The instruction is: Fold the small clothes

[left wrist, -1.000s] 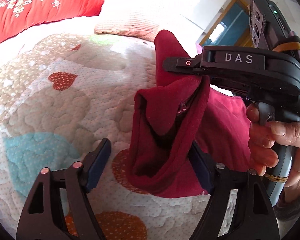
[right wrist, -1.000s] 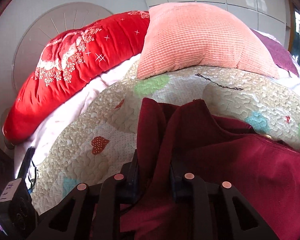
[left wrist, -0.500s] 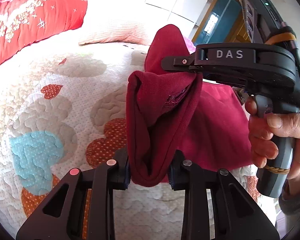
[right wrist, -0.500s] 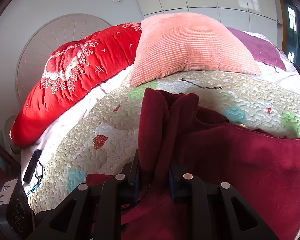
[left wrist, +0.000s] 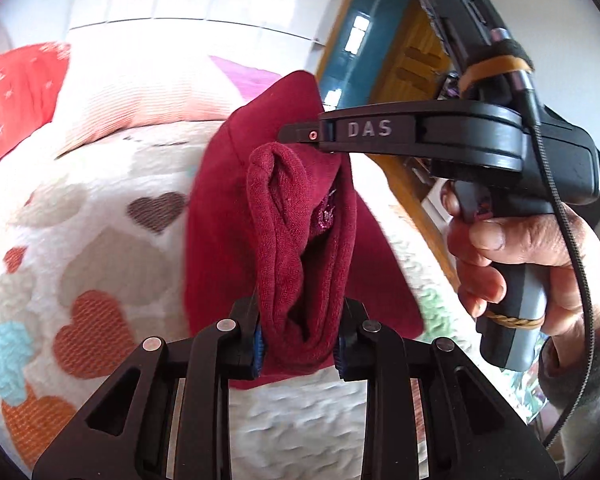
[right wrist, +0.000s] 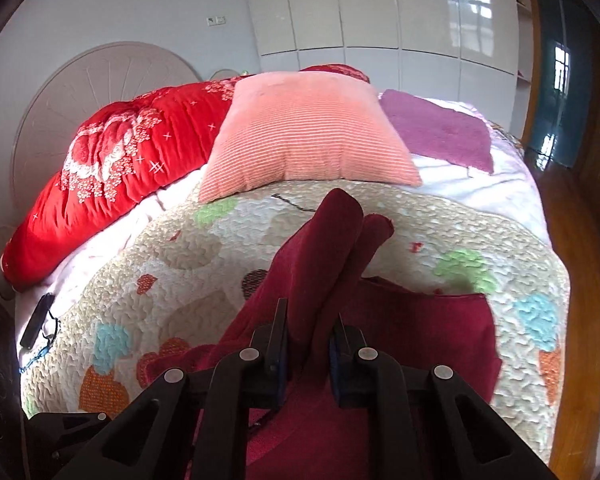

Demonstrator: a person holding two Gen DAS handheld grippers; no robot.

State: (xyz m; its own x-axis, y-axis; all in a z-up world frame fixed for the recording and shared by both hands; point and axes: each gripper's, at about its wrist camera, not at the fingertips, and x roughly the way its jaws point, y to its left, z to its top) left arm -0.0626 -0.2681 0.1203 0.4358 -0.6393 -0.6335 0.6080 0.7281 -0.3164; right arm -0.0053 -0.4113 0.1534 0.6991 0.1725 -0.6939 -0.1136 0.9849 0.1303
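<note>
Both hand-held grippers clamp the same dark red garment (left wrist: pixel 300 240) and hold it up above the bed. Left hand-held gripper (left wrist: pixel 298 338): fingers closed on a bunched lower fold of the cloth. Right hand-held gripper (right wrist: pixel 306 346): fingers pinched on an upper fold, whose tip stands up past them; in the left wrist view it enters from the right, gripped by the person's hand (left wrist: pixel 516 256). Rest of the garment: hangs down and drapes onto the quilt (right wrist: pixel 180 280), patterned with coloured hearts. Farther back: a salmon ribbed pillow (right wrist: pixel 308 132), a red embroidered cushion (right wrist: pixel 112 168) to its left, a purple cloth (right wrist: pixel 440 132) to its right, then white wardrobe doors (right wrist: pixel 380 8).
</note>
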